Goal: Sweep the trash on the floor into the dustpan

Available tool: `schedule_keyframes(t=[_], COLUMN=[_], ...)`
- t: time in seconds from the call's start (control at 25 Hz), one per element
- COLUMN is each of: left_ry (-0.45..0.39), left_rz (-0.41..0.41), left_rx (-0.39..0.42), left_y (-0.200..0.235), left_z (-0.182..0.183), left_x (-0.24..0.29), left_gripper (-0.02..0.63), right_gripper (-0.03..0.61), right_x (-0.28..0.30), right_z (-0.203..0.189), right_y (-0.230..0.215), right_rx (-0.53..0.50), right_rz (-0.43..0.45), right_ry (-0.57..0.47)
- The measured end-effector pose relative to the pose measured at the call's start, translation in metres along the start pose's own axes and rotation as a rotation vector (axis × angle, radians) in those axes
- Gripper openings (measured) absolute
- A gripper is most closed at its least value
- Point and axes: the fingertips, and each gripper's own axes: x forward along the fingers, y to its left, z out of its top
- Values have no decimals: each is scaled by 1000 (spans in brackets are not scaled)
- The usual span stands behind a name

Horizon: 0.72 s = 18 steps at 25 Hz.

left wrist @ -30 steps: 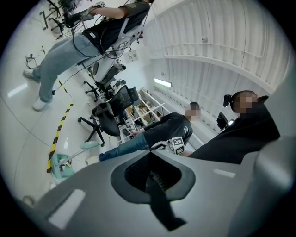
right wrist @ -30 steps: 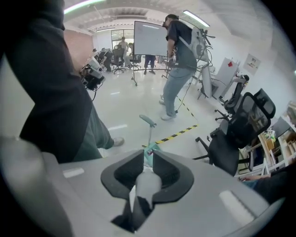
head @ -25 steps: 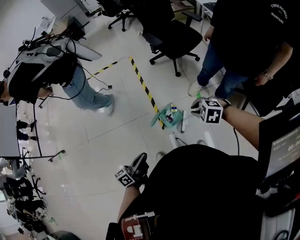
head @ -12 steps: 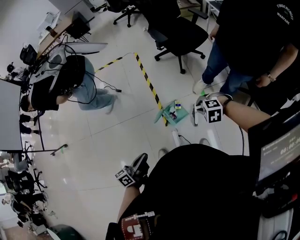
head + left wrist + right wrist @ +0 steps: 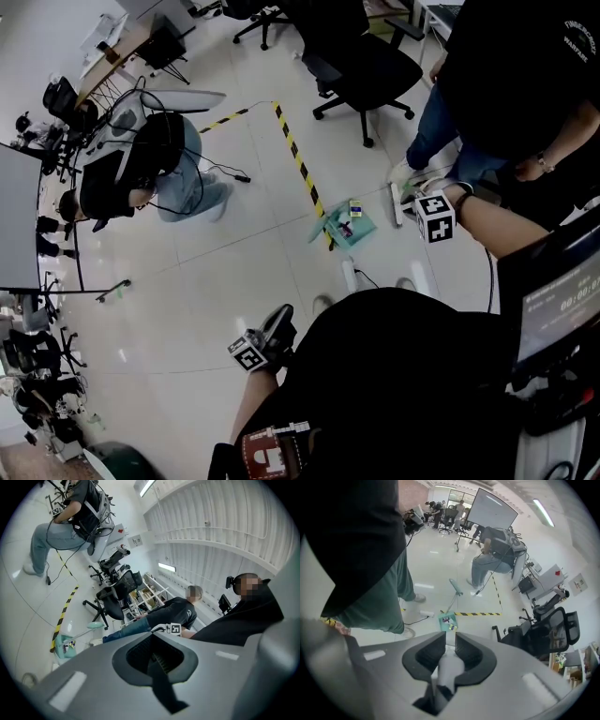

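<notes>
A teal dustpan (image 5: 349,230) lies on the white floor by the striped tape, with small trash (image 5: 354,208) on it; it also shows in the right gripper view (image 5: 446,619) and the left gripper view (image 5: 62,646). Its teal handle (image 5: 454,587) stands up from it. My right gripper (image 5: 405,204) hangs just right of the dustpan, pointing steeply down, shut on a white broom handle (image 5: 449,670). That handle (image 5: 395,214) shows beside the gripper. My left gripper (image 5: 277,328) is held low near my body, pointing level, its jaws (image 5: 157,660) shut with nothing between them.
Yellow-black tape (image 5: 300,169) runs across the floor to the dustpan. Black office chairs (image 5: 361,66) stand behind it. A person in dark clothes (image 5: 506,84) stands at the right, another bends over (image 5: 141,169) at the left. A cable (image 5: 366,278) lies near my feet.
My right gripper has drifted right and down with the white handle, a little farther from the dustpan, and has rolled. The left gripper has stayed put. The person at the left has shifted.
</notes>
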Motion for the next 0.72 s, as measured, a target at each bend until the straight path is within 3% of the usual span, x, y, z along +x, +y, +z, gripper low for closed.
schedule_keyframes(t=[0.2, 0.48, 0.72], left_ry=[-16, -35, -81], left_rz=[-11, 13, 69], left_rx=[-3, -10, -22], left_y=[9, -2, -21], left_z=[-4, -3, -7], left_x=[-1, -16, -56], left_gripper=[-3, -3, -3], right_gripper=[61, 60, 60], right_x=[-16, 17, 33], right_z=[-21, -27, 5], right_y=[3, 27, 27], right_rx=[6, -197, -326], right_rz=[44, 147, 202], right_ry=[38, 125, 89])
